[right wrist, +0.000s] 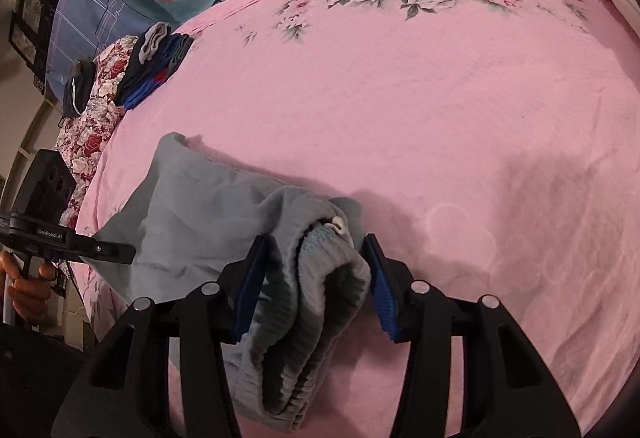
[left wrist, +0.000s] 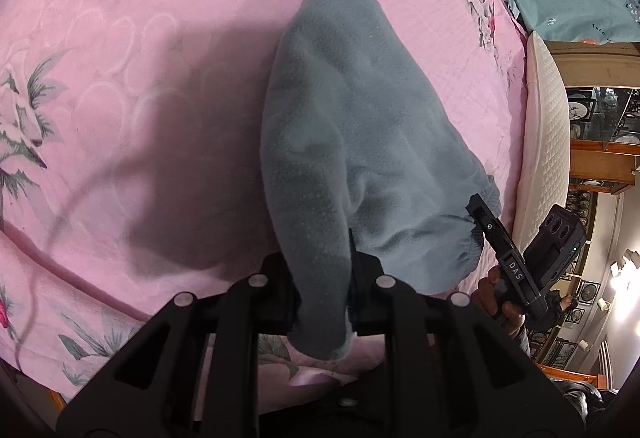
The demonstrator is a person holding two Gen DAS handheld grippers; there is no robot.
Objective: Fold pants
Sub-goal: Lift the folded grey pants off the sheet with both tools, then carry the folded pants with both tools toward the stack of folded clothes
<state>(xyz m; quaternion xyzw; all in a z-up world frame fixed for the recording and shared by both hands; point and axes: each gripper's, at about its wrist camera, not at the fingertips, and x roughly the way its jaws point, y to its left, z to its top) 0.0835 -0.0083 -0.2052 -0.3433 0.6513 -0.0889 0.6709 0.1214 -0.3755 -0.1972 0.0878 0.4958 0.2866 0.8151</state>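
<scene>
The left gripper (left wrist: 320, 298) has its jaws clamped on a bunched fold of the pants (left wrist: 352, 126), which rise out of the jaws and drape away over the bed (left wrist: 140, 18). In the right wrist view, the right gripper (right wrist: 316, 278) has the ribbed waistband between its blue pads (right wrist: 250, 286); the left pad touches the cloth, the right one stands just beside it, so whether the jaws grip I cannot tell. Beyond both grippers the grey pants lie on the pink sheet. Far off, near the bed's edge, sits a stack of clothes (right wrist: 154, 66).
</scene>
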